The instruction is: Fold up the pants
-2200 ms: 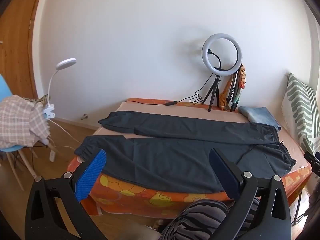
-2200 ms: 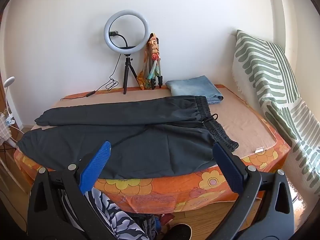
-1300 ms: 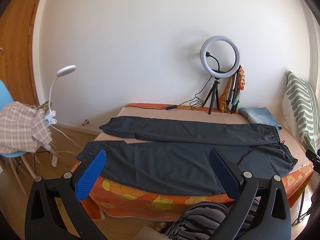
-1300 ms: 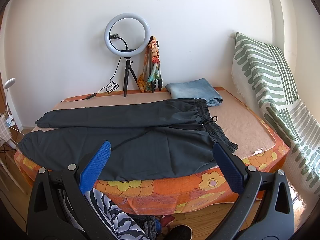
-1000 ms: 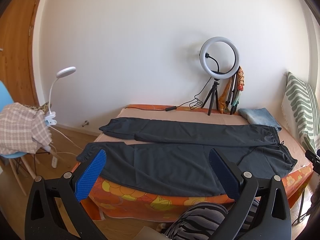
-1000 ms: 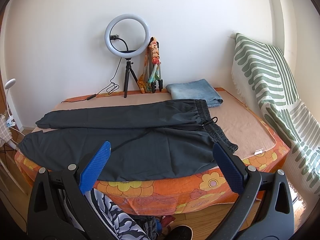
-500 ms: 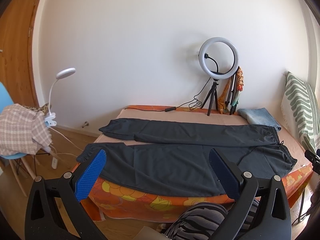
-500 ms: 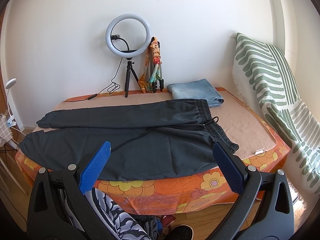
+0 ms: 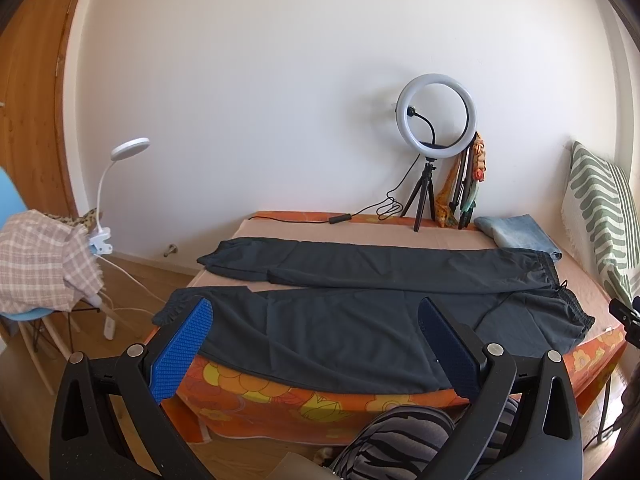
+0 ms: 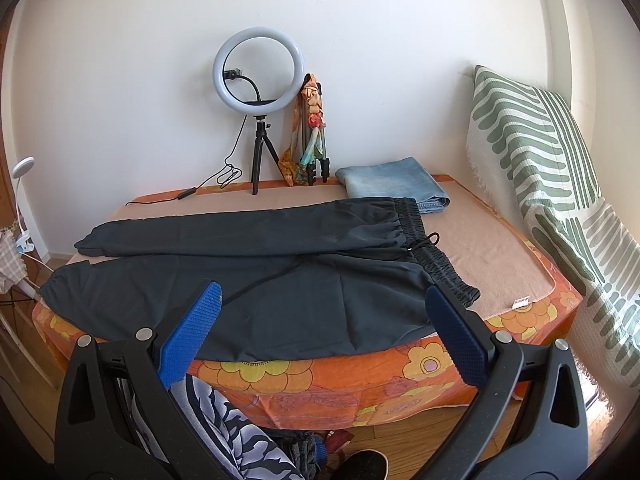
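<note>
Both claws hover wide open and empty before the bed (image 10: 520, 322). Ahead of the left gripper (image 9: 316, 346) lie the ankle cuffs; ahead of the right gripper (image 10: 320, 332), the waistband. The dark pants (image 10: 260, 276) lie flat, stretching left to right.

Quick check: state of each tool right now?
Left tool: open, holding nothing, short of the pants.
Right tool: open, holding nothing.

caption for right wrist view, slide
Open right gripper faces black pants spread flat on the bed, not yet folded.
</note>
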`<state>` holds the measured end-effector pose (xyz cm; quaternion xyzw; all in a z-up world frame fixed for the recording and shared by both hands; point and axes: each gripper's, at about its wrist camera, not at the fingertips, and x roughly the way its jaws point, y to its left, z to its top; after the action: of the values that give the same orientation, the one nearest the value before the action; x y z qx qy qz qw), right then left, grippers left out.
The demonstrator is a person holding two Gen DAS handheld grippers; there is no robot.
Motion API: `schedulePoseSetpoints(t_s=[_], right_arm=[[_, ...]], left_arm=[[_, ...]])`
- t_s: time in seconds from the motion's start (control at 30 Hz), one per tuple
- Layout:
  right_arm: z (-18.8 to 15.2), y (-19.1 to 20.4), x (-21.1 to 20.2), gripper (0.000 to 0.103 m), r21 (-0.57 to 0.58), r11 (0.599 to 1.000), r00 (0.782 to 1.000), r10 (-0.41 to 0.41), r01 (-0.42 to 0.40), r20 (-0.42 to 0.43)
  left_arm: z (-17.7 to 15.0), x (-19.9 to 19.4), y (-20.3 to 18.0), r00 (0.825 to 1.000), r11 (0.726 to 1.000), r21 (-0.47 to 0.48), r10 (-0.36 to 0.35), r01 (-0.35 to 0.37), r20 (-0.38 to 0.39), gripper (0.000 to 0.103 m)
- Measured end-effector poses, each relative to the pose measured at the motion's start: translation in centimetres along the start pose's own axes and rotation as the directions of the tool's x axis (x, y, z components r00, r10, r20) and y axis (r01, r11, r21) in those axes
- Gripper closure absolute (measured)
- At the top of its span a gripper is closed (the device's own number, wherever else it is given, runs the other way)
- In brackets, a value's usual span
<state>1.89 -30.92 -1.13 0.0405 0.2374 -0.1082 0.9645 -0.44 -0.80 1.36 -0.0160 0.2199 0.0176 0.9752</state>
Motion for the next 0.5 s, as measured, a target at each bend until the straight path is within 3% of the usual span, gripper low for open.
schedulePoseSetpoints(t_s=[0.5], right_arm=[[-0.13, 0.46, 0.2, 0.0, 0.001, 1.0, 1.0, 0.005, -0.005, -0.003]], left_arm=[[-0.16, -0.03, -0.18, 1.0, 1.0, 0.0, -0.002, 0.002, 0.002, 0.001]])
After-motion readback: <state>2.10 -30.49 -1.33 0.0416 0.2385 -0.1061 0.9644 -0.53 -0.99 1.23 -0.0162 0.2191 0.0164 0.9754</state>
